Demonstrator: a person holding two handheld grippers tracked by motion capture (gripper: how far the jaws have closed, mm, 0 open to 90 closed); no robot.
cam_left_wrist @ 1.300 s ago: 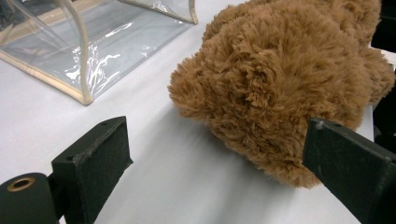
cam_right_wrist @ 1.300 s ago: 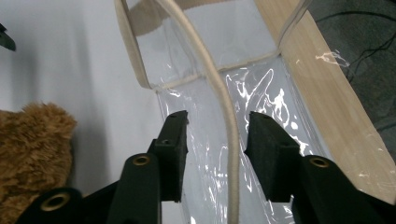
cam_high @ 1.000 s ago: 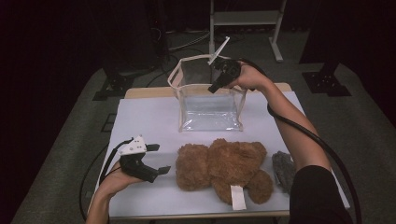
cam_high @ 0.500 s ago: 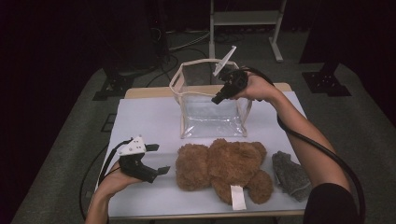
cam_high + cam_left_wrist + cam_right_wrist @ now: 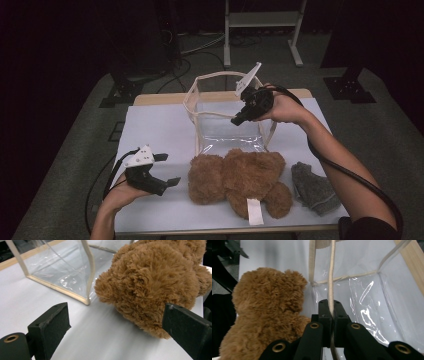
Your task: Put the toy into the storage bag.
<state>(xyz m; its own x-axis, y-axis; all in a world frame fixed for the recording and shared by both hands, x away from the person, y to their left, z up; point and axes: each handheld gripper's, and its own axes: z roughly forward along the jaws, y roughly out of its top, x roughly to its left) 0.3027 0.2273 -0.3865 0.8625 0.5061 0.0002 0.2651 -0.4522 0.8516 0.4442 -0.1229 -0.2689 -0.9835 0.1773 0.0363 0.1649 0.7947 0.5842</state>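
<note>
Pinching apparently the bag's cord, right hand-held gripper.

On the worktop the clear bag stood toward the far edge, about midway between the left and right edges, and the teddy bear lay just before it toward the near edge, its head end touching or almost touching the bag's near bottom corner. A folded cloth lay just to the right of the bear, near the near right corner. The left gripper rested near the near left corner, to the left of the bear, while the right gripper was above the bag's near right side, on its cord handle.
</note>
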